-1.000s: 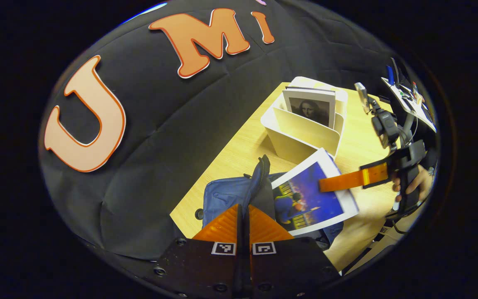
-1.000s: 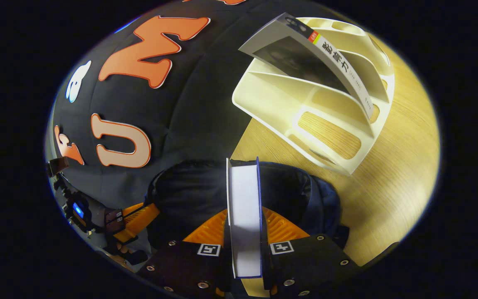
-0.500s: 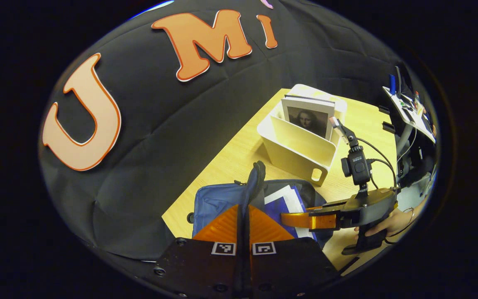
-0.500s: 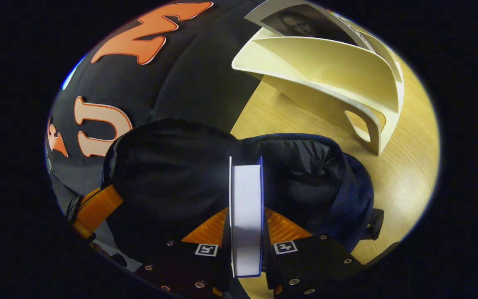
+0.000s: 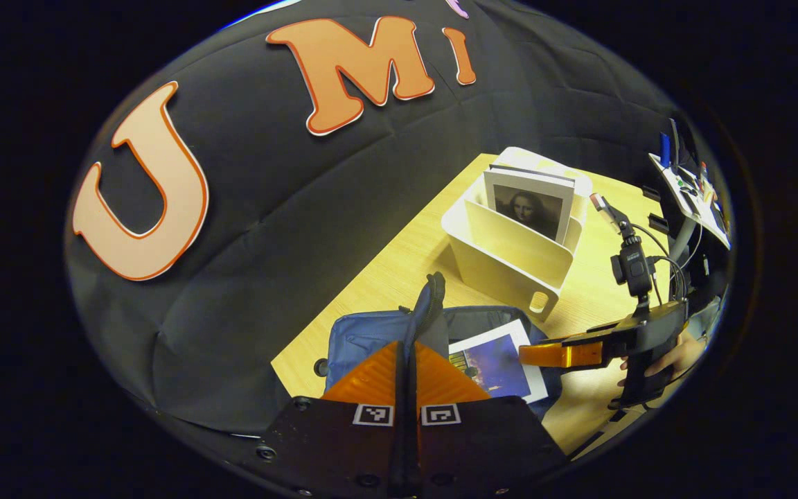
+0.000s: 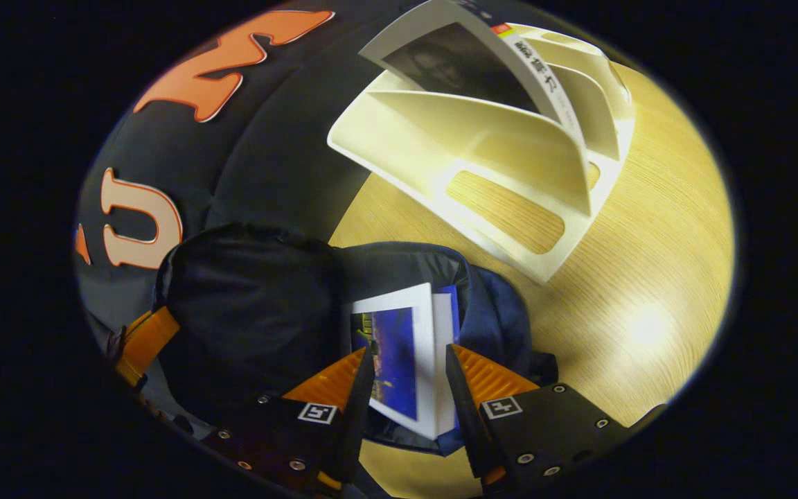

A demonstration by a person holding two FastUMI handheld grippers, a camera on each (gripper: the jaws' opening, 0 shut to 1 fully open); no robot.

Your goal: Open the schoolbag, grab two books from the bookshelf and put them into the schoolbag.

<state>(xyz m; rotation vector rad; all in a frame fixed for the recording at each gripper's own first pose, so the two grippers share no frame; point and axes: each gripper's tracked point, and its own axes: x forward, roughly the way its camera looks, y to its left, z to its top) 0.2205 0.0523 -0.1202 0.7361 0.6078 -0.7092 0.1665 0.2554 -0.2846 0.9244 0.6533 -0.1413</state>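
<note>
The blue schoolbag (image 5: 361,339) lies open on the wooden table (image 5: 399,270). My left gripper (image 5: 406,346) is shut on the bag's black flap (image 5: 428,305) and holds it up. A blue-covered book (image 6: 399,339) rests inside the bag's mouth, part of it sticking out. My right gripper (image 6: 409,352) is open, its fingers apart on either side of that book and not pressing on it. In the left gripper view the right gripper (image 5: 530,355) hovers just right of the book (image 5: 496,364). The cream bookshelf (image 6: 482,159) behind the bag holds a portrait-covered book (image 6: 454,62).
A hand (image 5: 676,357) holds the right gripper near the table's front edge. A stand with small tools (image 5: 690,187) rises at the far right. The bookshelf (image 5: 510,256) stands close behind the bag. Bare tabletop (image 6: 648,263) lies right of the bag.
My right gripper carried the blue book down into the bag, opened and let it go, then drew back a little. The left gripper kept hold of the flap.
</note>
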